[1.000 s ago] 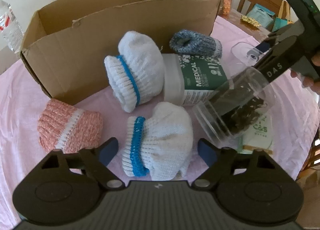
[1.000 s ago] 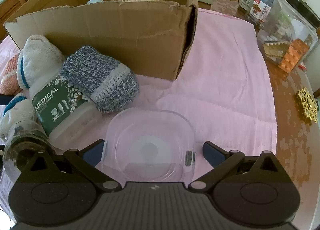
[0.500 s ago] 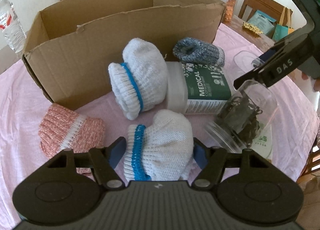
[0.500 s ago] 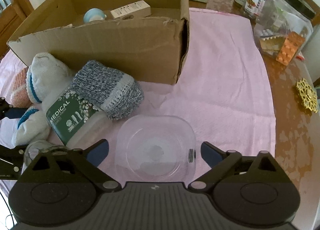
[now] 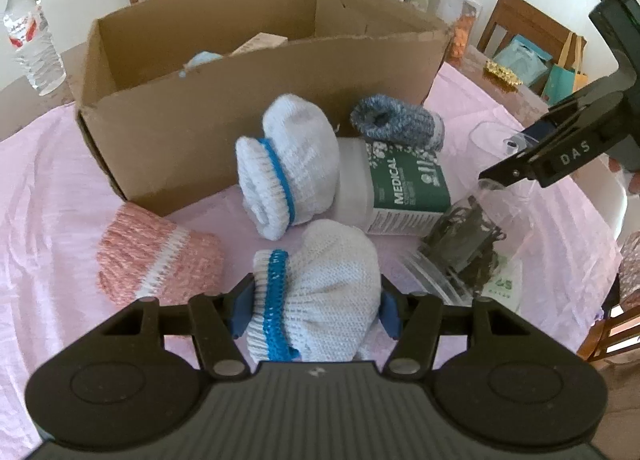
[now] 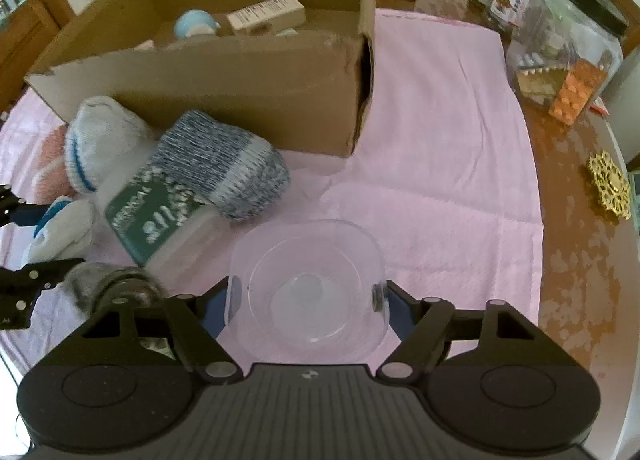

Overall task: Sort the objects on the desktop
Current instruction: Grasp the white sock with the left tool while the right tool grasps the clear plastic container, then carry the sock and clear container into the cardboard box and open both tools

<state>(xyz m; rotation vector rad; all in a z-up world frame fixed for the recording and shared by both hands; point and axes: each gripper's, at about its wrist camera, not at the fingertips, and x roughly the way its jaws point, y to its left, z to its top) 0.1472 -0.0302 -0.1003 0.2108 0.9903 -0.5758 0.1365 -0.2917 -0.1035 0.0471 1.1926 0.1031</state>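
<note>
- Two grippers are at work over a pink cloth (image 6: 440, 132) that covers the table.
- Farthest left in the left wrist view, a pink-and-white sock roll (image 5: 158, 256) lies on the cloth, just beside the left gripper (image 5: 314, 306).
- That left gripper has its blue pads pressed against both sides of a white sock roll with a blue band (image 5: 316, 296), clamped on it.
- Behind it, a second white roll with a blue band (image 5: 288, 164) leans on a toppled bottle with a green MEDICAL label (image 5: 396, 188); a blue-grey sock roll (image 5: 396, 122) rests on the bottle's far side.
- An open cardboard box (image 5: 168, 128) stands behind the pile, with a few items inside.
- Right of the bottle, a clear jar of dark clips (image 5: 460, 252) lies on its side.
- The right gripper (image 6: 308, 300) has closed its fingers onto the two sides of a clear plastic container (image 6: 308, 284).
- On bare wood at the far right sits a gold coaster (image 6: 610, 190).
</note>
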